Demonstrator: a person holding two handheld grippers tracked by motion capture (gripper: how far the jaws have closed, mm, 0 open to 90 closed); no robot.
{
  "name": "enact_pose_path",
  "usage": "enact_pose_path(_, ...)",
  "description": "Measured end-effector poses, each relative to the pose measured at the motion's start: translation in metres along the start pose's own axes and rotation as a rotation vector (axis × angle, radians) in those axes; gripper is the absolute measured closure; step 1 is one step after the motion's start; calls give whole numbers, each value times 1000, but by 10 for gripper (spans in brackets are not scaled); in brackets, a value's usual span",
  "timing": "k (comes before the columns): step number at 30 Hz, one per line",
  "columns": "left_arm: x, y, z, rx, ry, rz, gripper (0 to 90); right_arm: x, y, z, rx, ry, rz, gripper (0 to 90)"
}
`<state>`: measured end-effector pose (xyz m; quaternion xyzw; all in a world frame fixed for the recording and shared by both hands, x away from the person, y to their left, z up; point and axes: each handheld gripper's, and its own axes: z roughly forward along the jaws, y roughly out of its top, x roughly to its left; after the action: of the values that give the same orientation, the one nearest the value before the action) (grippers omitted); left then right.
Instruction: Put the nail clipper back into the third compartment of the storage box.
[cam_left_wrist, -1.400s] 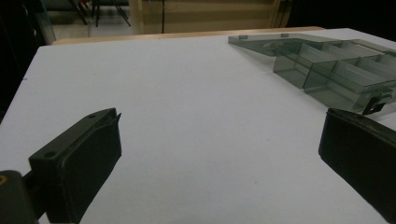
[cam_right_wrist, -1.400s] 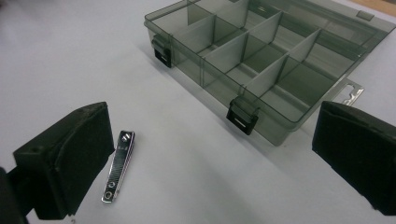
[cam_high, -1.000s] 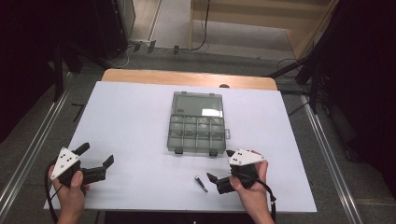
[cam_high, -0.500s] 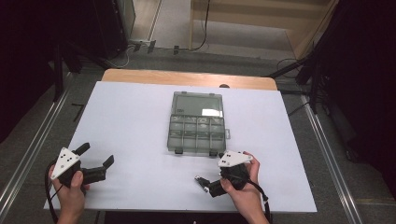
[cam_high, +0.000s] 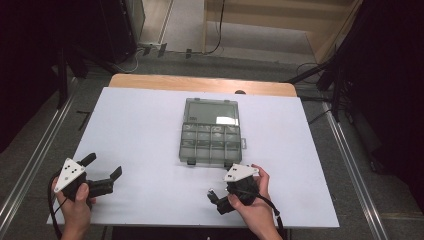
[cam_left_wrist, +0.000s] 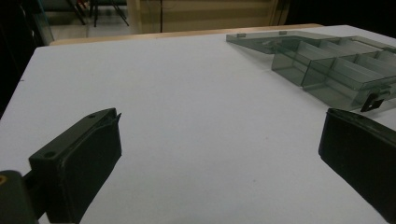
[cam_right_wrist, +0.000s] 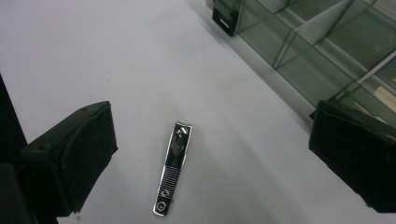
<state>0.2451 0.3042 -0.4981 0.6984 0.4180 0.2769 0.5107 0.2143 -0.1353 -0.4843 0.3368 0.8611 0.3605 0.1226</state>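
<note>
A small metal nail clipper (cam_right_wrist: 172, 168) lies flat on the white table (cam_high: 145, 125), between the wide-apart jaws of my right gripper (cam_right_wrist: 212, 156). That gripper is open, and its jaws hover just over the clipper without touching it. In the high view the right gripper (cam_high: 218, 200) is near the table's front edge, just below the open, clear compartment box (cam_high: 210, 132). My left gripper (cam_high: 104, 167) rests at the front left, open and with nothing in it. The left gripper view has the box (cam_left_wrist: 336, 65) far off to the right.
The box's lid lies open toward the far side, and its compartments look empty. A black latch (cam_right_wrist: 224, 21) sticks out from the box's front wall. A wooden strip (cam_high: 200, 84) runs along the table's far edge. Metal rails flank both sides.
My right gripper has moved left and forward over the nail clipper, so the clipper now lies between its jaws. The left gripper has stayed put.
</note>
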Motion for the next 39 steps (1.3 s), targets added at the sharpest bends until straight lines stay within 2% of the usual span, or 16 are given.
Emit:
enact_pose_path(3,0,0,0,2,0,3,0,3,1,2,8,5,-11,39)
enact_pose_path(6,0,0,0,2,1,2,0,4,1,5,13,6,-2,76)
enact_pose_path(8,0,0,0,0,0,2,0,6,1,6,16,6,7,139)
enact_pose_path(10,0,0,0,2,0,3,0,6,2,7,18,6,12,139)
enact_pose_path(13,0,0,0,2,0,2,0,11,3,7,21,-28,20,172)
enact_pose_path(15,0,0,0,2,1,3,0,14,4,10,46,-83,20,244)
enact_pose_path(16,0,0,0,3,0,4,0,15,4,11,50,-86,25,247)
enact_pose_path(18,0,0,0,3,1,4,0,15,3,11,50,-67,33,267)
enact_pose_path(22,0,0,0,3,0,4,0,13,2,13,47,-48,79,427)
enact_pose_path(23,0,0,0,4,1,5,0,14,1,13,49,-48,77,465)
enact_pose_path(24,0,0,0,4,1,5,0,14,1,13,49,-48,77,465)
enact_pose_path(27,0,0,1,6,3,10,0,17,-3,12,53,-42,47,615)
enact_pose_path(30,0,0,1,9,5,8,0,16,-5,14,66,-27,52,644)
enact_pose_path(32,0,0,1,9,5,8,0,17,-4,15,91,-13,90,648)
enact_pose_path(35,0,0,1,8,3,10,0,19,-4,16,98,-35,78,674)
enact_pose_path(39,-1,0,1,13,3,15,0,19,-5,19,106,-33,84,691)
